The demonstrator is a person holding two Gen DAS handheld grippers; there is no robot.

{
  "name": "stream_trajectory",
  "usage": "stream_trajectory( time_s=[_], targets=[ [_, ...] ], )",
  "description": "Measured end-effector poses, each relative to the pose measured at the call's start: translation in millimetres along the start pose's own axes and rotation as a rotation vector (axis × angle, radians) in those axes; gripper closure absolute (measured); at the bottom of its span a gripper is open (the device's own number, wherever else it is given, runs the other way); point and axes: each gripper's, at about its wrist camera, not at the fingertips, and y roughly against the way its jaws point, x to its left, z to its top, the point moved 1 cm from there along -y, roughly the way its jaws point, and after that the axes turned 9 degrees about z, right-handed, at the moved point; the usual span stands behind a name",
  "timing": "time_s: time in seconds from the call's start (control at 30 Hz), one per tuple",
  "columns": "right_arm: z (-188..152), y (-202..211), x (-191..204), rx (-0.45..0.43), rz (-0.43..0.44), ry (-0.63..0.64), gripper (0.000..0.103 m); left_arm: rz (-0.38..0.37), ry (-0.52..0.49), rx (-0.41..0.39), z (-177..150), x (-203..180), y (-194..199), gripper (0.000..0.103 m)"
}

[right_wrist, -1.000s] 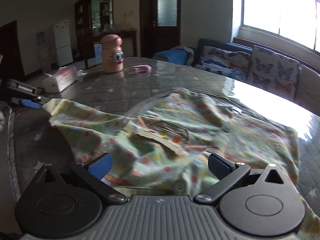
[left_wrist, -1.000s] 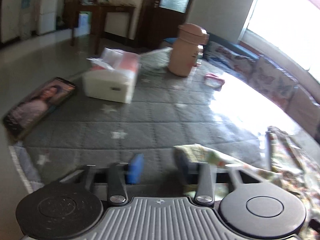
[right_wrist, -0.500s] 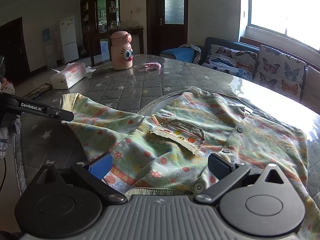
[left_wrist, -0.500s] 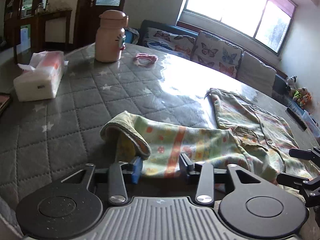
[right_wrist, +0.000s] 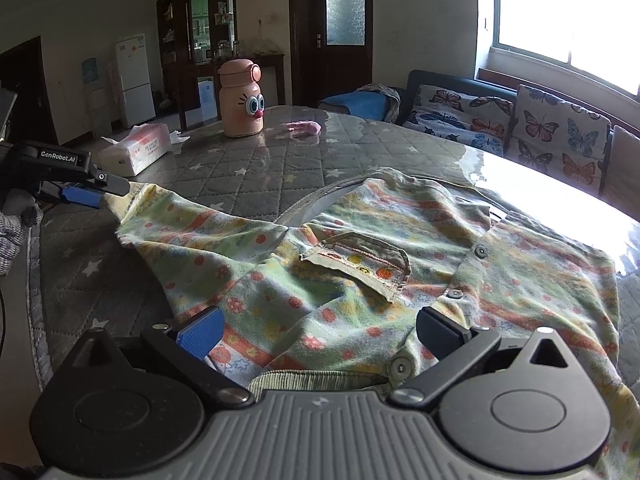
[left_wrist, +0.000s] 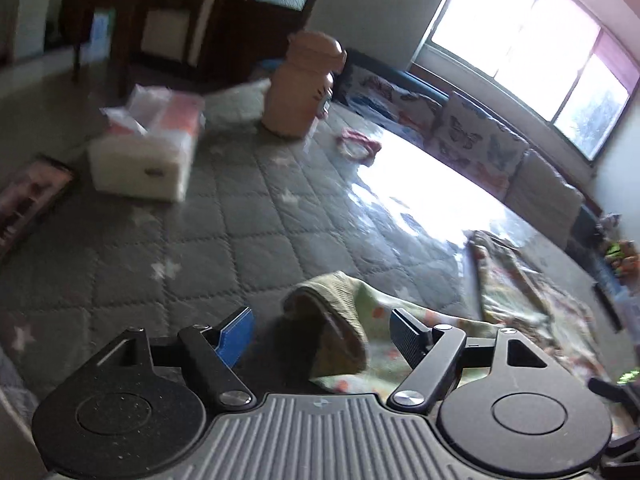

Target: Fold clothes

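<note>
My shirt (right_wrist: 360, 272) lies spread open on the counter (right_wrist: 248, 184), no fold made yet. My left hand-held gripper (left_wrist: 320, 336) is opening around the sleeve cuff (left_wrist: 336, 312); my right hand-held gripper (right_wrist: 320, 332) stands apart over the hem, gripping nothing.

Green floral striped shirt (right_wrist: 360, 280), grey star-quilted table cover (right_wrist: 280, 176), pink bottle (right_wrist: 240, 98)

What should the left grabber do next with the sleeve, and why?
Probably lift the left gripper back off. Its jaws are opening and the sleeve cuff lies loose between them on the table mat, stretched out from the shirt.
</note>
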Motion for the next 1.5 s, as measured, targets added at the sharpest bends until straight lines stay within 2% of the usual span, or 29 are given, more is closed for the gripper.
stream_trajectory(
  time_s=[0.13, 0.23, 0.3, 0.43, 0.5, 0.6, 0.73, 0.83, 1.03, 1.13, 1.2, 1.33, 1.43, 1.47, 1.5],
  targets=[
    [0.1, 0.9, -0.5, -0.005, -0.012, -0.008, 0.000, -0.107, 0.087, 0.078, 5.6, 4.1, -18.6, 0.027],
    [0.1, 3.0, -1.1, -0.010, -0.021, -0.012, 0.000, -0.191, 0.155, 0.106, 10.2, 10.8, -32.0, 0.027],
    [0.3, 4.3, -2.6, -0.009, -0.034, -0.017, 0.000, -0.190, 0.176, 0.089, 15.6, 15.2, -37.9, 0.030],
    [0.7, 6.6, -3.9, -0.012, -0.050, -0.024, 0.000, -0.195, 0.154, -0.006, 34.1, 21.2, -39.1, 0.040],
    [1.2, 8.2, -4.3, -0.015, -0.058, -0.028, 0.000, -0.177, 0.120, -0.057, 43.5, 21.7, -36.9, 0.043],
    [1.7, 8.3, -3.6, -0.017, -0.063, -0.032, 0.000, -0.149, 0.093, -0.074, 54.3, 24.4, -39.3, 0.050],
    [2.5, 8.0, -2.8, -0.018, -0.062, -0.031, 0.000, 0.012, -0.056, -0.099, 55.2, 14.1, -41.4, 0.051],
    [2.9, 7.0, -2.5, -0.015, -0.061, -0.027, 0.000, 0.085, -0.192, -0.097, 45.5, -2.1, -45.3, 0.049],
    [3.5, 8.8, -0.2, -0.018, -0.061, -0.023, 0.000, 0.149, -0.303, -0.057, 31.9, -19.0, -68.3, 0.052],
    [3.5, 10.4, -1.7, -0.021, -0.069, -0.024, 0.000, 0.171, -0.393, -0.098, 26.9, -27.9, -72.1, 0.062],
    [3.1, 11.3, -4.6, -0.021, -0.081, -0.032, 0.000, 0.180, -0.432, -0.118, 27.4, -34.0, -75.8, 0.063],
    [0.0, 16.0, -11.9, -0.025, -0.109, -0.057, 0.000, 0.235, -0.514, -0.161, 32.2, -49.5, -86.8, 0.061],
    [-9.6, 24.5, -21.9, -0.029, -0.161, -0.078, 0.000, 0.264, -0.535, -0.178, 32.4, -54.1, -90.5, 0.061],
    [-14.1, 27.2, -26.7, -0.026, -0.177, -0.093, 0.000, 0.273, -0.536, -0.181, 32.4, -54.4, -91.0, 0.059],
    [-18.7, 29.8, -31.6, -0.023, -0.191, -0.111, 0.000, 0.284, -0.535, -0.186, 32.4, -53.8, -91.4, 0.053]
  ],
)
